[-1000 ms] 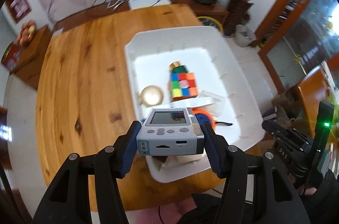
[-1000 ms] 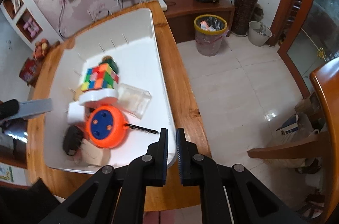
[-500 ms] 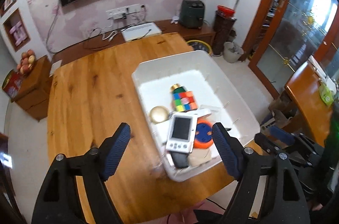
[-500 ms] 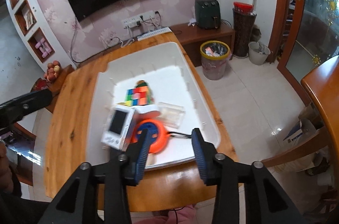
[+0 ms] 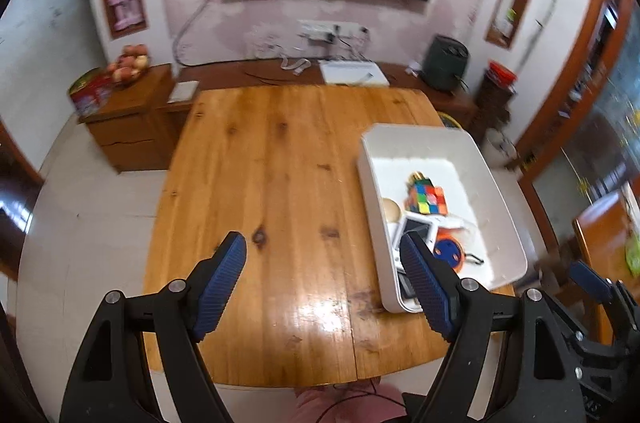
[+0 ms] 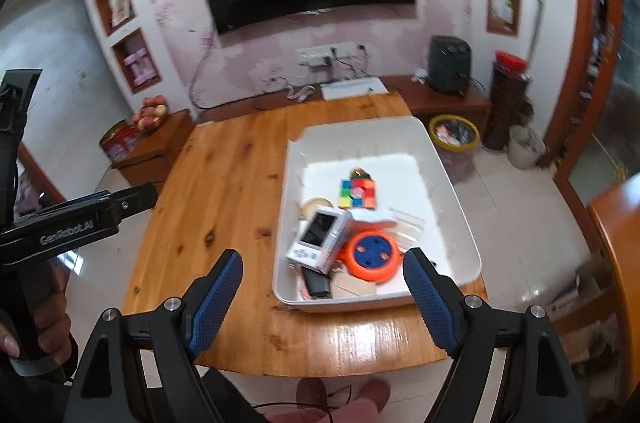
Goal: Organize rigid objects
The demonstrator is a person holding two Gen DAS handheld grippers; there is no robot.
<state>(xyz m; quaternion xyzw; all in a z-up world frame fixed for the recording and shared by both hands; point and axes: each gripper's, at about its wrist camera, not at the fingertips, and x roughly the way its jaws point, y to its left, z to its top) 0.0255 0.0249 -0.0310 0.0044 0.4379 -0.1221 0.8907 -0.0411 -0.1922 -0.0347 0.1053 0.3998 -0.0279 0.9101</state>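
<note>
1 wooden bench (image 5: pixel 280 207) fills most of both wrist views, bare over its left part. On its right side sits a white plastic bin (image 6: pixel 452 215), long side running away from the cameras, with its near wall (image 6: pixel 340 301) close to the bench's front edge.

Inside the bin, the things are heaped toward the near end. A grey-white handheld device with a dark screen (image 6: pixel 320 235) lies tilted on top of the pile, leaning against an orange round reel with a blue centre (image 6: pixel 370 253) just to its right. A Rubik's cube (image 6: pixel 358 194) sits farther back, near the middle of the bin, and a round tan disc (image 6: pixel 316 205) lies beside the left wall. A small dark object (image 6: pixel 316 283) and a pale wooden piece (image 6: pixel 352 285) rest at the near wall; a clear plastic piece (image 6: pixel 406 223) lies right of the reel.

The left gripper (image 5: pixel 324 279) hangs above the bench, fingers (image 5: pixel 222 279) spread wide and released, gripping nothing. The right gripper (image 6: pixel 324 291) hovers above the bin's near end, its jaws opening, with nothing between them.
</note>
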